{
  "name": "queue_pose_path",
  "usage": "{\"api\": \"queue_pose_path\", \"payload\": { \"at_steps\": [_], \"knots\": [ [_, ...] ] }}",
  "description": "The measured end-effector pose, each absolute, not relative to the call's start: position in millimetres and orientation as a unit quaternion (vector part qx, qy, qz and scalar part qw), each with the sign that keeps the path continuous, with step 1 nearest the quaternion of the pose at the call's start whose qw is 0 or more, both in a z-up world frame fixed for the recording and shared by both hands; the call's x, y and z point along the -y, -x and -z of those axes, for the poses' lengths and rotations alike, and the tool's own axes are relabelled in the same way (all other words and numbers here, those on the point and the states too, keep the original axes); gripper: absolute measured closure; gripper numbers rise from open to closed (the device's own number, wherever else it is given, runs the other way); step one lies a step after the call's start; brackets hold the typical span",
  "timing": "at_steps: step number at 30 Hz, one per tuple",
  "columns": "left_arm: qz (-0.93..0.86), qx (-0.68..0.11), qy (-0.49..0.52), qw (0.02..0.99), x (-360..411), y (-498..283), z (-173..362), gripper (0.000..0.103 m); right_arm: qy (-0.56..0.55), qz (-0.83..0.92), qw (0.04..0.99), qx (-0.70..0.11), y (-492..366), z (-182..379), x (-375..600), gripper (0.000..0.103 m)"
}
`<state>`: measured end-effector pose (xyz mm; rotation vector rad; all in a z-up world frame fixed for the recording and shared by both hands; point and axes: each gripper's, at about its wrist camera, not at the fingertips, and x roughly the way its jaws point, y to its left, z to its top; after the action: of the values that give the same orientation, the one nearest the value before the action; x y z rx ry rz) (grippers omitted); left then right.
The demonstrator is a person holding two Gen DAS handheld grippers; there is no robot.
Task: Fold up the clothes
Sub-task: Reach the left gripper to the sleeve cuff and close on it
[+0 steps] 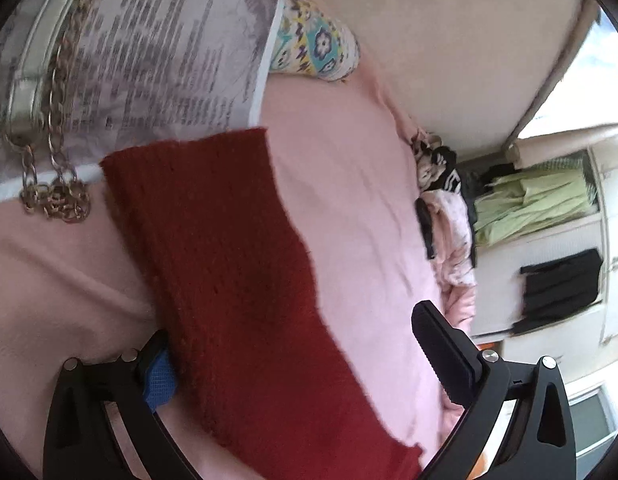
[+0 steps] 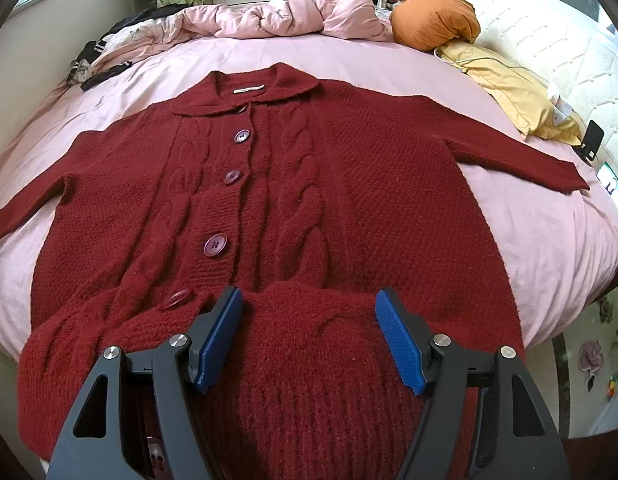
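Blue-padded fingers of the right claw (image 2: 309, 340) stand wide apart and hold nothing; between them the bunched lower hem of the red cardigan (image 2: 293, 184) humps up. Beyond that claw the garment lies front-up and buttoned on the pink sheet (image 2: 529, 248) of the bed, collar at the far end, both sleeves spread out to either side. Past the collar sit a crumpled pink duvet (image 2: 301, 16) and an orange cushion (image 2: 433, 20).

The left claw (image 1: 293, 364) is likewise wide and empty, straddling a sleeve (image 1: 237, 264) of the cardigan that runs away from it across the sheet. Ahead of the sleeve end lie a printed cloth (image 1: 149, 52) and a gold chain (image 1: 53, 184).

Handling, as a judgement: the chunky cable knit looks soft, limp and fairly heavy, likely to stretch and sag if lifted by one point; the ribbed hem corners and sleeve cuffs seem the firmest places to pinch.

The hem nearest the right claw is cut off by the frame, and the left view is motion-blurred, its near finger partly hidden by the sleeve.
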<state>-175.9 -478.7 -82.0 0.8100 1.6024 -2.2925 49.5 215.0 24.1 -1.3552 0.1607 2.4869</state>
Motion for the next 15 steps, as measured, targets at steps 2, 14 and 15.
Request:
{"api": "queue_pose_path", "payload": {
  "at_steps": [2,14,15],
  "knots": [
    [0.799,-0.524,-0.27,0.12,471.8,178.7,82.1,0.001,0.473,-0.866,0.152,-0.055,-49.1,-23.9,-214.5,0.034],
    [0.839,-0.368,-0.354,0.187,443.5,206.6,64.6,0.065,0.473,-0.866,0.152,-0.053,-48.6,-24.5,-213.7,0.034],
    [0.849,-0.319,-0.372,0.198,435.2,211.3,57.4,0.094,0.473,-0.866,0.152,-0.053,-48.5,-24.6,-213.8,0.034]
  ]
}}
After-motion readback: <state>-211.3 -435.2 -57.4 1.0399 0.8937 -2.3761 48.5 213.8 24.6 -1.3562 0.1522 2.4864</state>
